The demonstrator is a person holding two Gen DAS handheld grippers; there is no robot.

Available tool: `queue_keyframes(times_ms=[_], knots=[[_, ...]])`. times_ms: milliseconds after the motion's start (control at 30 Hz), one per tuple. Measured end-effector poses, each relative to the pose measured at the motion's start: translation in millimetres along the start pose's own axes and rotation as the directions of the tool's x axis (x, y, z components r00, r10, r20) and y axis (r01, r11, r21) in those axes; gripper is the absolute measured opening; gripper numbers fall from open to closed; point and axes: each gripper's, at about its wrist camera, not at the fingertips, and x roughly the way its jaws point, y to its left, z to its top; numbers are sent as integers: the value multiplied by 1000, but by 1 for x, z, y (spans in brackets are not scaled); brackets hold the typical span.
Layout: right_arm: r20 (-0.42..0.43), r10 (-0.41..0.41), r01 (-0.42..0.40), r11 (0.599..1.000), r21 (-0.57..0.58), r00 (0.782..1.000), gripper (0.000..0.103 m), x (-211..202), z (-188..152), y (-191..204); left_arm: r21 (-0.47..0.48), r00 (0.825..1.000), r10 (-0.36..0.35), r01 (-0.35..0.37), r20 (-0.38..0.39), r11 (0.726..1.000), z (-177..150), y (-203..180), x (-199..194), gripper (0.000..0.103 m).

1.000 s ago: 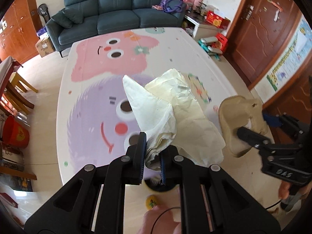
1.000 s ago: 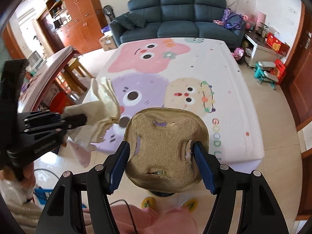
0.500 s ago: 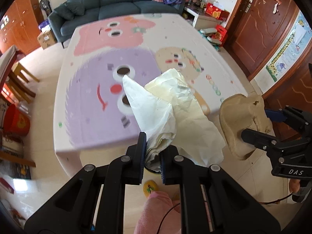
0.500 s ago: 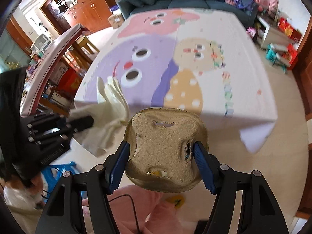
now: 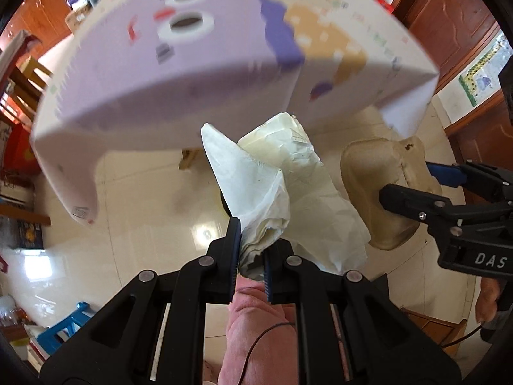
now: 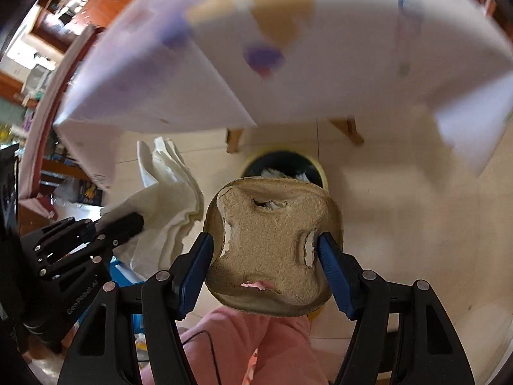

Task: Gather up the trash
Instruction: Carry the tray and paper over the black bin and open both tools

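- Trash sits in both grippers, and both point down at the floor [image 6: 400, 224].
- The left gripper [image 5: 251, 253] has its jaws squeezed narrow on a bunch of white crumpled paper [image 5: 275, 192]. The paper sticks up and out past the jaws.
- In the right wrist view the same paper [image 6: 170, 205] shows on the left side, held up in the air.
- The right gripper [image 6: 266, 256] has its jaws wide, one blue pad pressed on each side of a brown egg-carton piece [image 6: 272, 240]. This piece has torn holes in it.
- In the left wrist view the brown piece [image 5: 375, 179] is just beside the paper, on its right.
- A round trash bin [image 6: 282, 166] with a dark bag stands on the floor, right behind the brown piece. Some white stuff is already in it.
- The tabletop [image 5: 192, 64] with its cartoon cloth is blurry and fills the top of both views.
- A pink trouser leg [image 6: 240, 346] shows under the grippers.
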Motion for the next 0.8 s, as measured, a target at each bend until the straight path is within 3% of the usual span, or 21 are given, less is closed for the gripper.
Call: queue_keyframes(times_ms=[267,500,600,700,733,800], knots=[[-30,-9,12,995,97,1000,67,118,9,-53,-55,999,3,-6,-41,998,-3,6,125,10],[-40,-17,21,993,114,999,68,183,22,-78,-67,999,1,-3,-33,998,10,9,217,10],[-42,-15,20,993,120,999,68,201,28,-82,-54,998,-3,0,-57,999,17,8,246,17],[-42,-14,19,994,110,999,68,211,33,-81,-45,999,18,-20,-38,999,19,7,262,51],[-44,-16,21,994,105,999,68,217,35,-80,-45,999,23,-24,-27,999,20,6,264,67],[-48,-11,15,996,89,999,68,226,40,-75,-43,1000,30,-30,-1,999,19,8,268,74]])
